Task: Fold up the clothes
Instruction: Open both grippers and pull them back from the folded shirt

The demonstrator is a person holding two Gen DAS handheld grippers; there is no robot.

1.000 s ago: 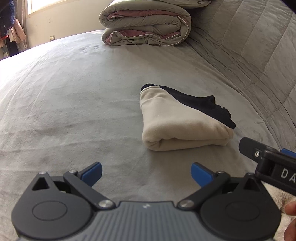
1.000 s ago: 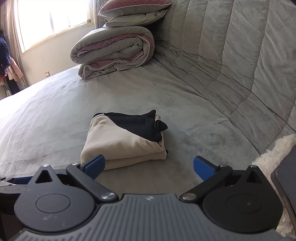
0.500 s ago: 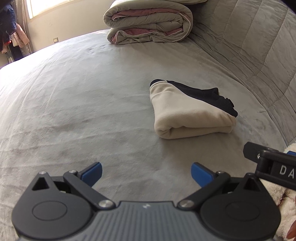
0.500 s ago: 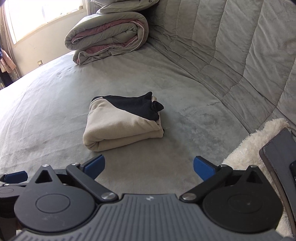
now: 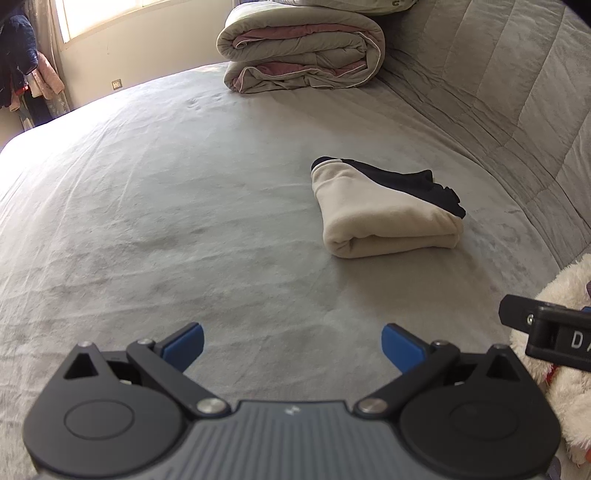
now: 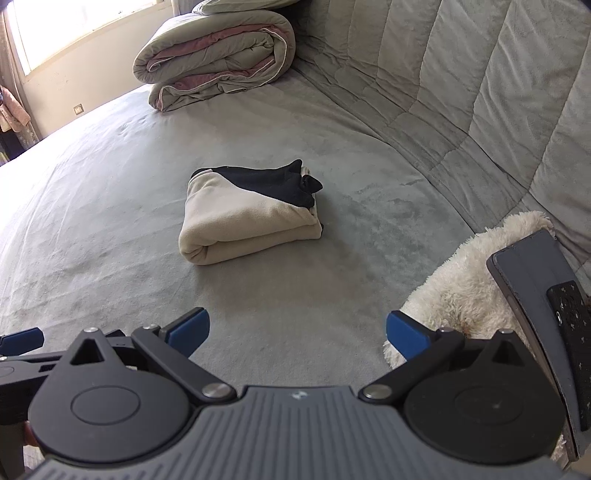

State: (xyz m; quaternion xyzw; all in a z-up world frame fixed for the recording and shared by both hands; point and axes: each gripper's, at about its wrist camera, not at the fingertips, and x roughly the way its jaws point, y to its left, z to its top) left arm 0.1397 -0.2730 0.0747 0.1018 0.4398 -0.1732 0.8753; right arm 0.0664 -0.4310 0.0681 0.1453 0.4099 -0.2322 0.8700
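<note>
In the middle of the gray bed (image 5: 184,206) lies a folded piece of clothing (image 5: 384,218). It is cream with a black part on its far right side. It is folded into a thick, neat bundle, and the rounded fold faces the near side. In the right wrist view the same bundle (image 6: 243,218) sits a little left of the middle, with the black part at its far end. Nothing touches it.

The left gripper (image 5: 291,345) is held over the near part of the bed, well apart from the clothing. Its jaws are wide, and the blue pads (image 5: 184,341) have only bed cover between them. The right gripper (image 6: 297,332) is also held on the near side, away from the bundle. Its jaws are wide too and hold nothing. In the left wrist view a black part of the right gripper shows at the right edge.

On the near right lies a fluffy white thing (image 6: 461,280), with a dark flat board (image 6: 532,280) leaning over it. A tall padded gray wall (image 6: 480,85) runs along the right side of the bed. At the far end sits a big rolled blanket (image 5: 299,51), gray with pink inside. A bright window (image 5: 110,14) is at the far left, and some clothes (image 5: 22,70) hang beside it.
</note>
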